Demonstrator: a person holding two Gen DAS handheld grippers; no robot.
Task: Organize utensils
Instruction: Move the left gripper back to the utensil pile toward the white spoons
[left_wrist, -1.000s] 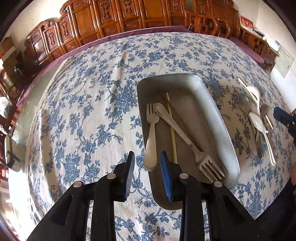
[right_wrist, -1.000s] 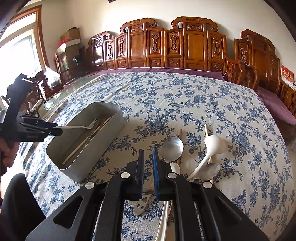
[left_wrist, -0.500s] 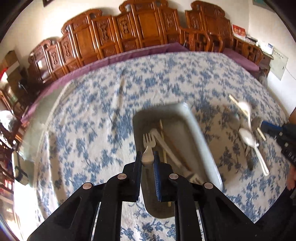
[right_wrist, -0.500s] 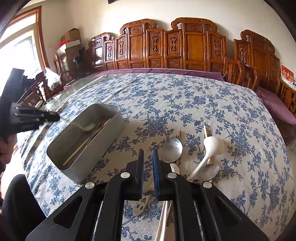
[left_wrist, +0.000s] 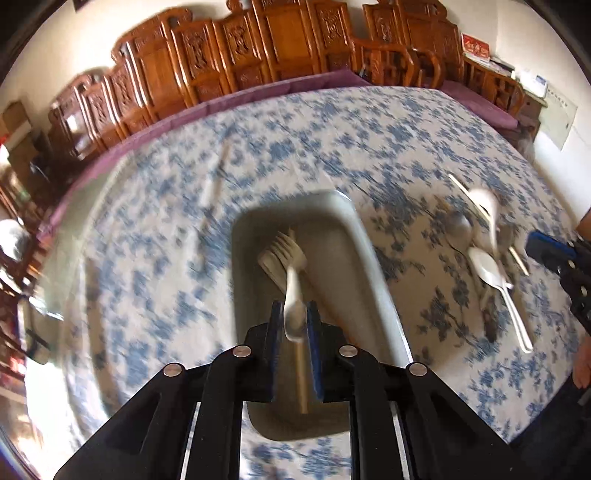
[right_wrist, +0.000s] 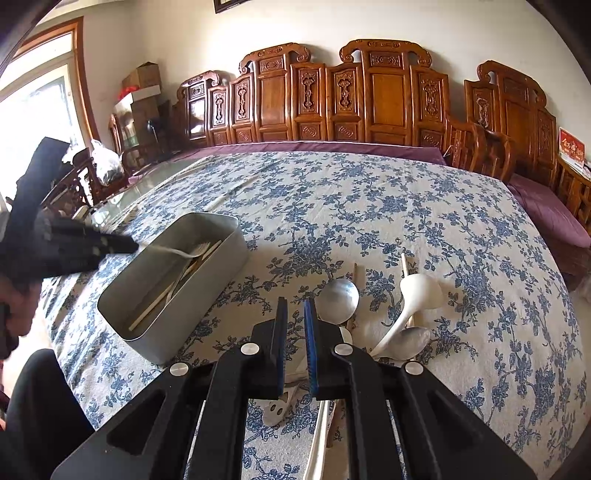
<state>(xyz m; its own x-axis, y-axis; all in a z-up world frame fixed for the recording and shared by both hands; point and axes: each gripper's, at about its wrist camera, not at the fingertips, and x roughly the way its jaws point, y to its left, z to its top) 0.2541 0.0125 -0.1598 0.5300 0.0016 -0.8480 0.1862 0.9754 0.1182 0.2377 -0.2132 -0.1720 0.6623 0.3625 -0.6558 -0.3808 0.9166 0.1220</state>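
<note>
My left gripper (left_wrist: 293, 325) is shut on the handle of a silver fork (left_wrist: 290, 273) and holds it over the grey metal tray (left_wrist: 354, 236), tines pointing away; the view is motion-blurred. In the right wrist view the fork (right_wrist: 192, 252) hangs over the tray (right_wrist: 221, 266), which holds a chopstick (right_wrist: 147, 314) and other cutlery. My right gripper (right_wrist: 295, 347) is shut and empty, low over the cloth next to a metal spoon (right_wrist: 338, 299) and a white ceramic spoon (right_wrist: 417, 293).
Loose spoons and chopsticks (left_wrist: 487, 258) lie on the blue-flowered tablecloth (right_wrist: 369, 206) right of the tray. Carved wooden chairs (right_wrist: 384, 96) line the far edge. The person's dark clothing (right_wrist: 33, 406) is at lower left.
My left gripper closed on the fork's handle and lifted it above the tray while pulling back. My right gripper has stayed still and shut.
</note>
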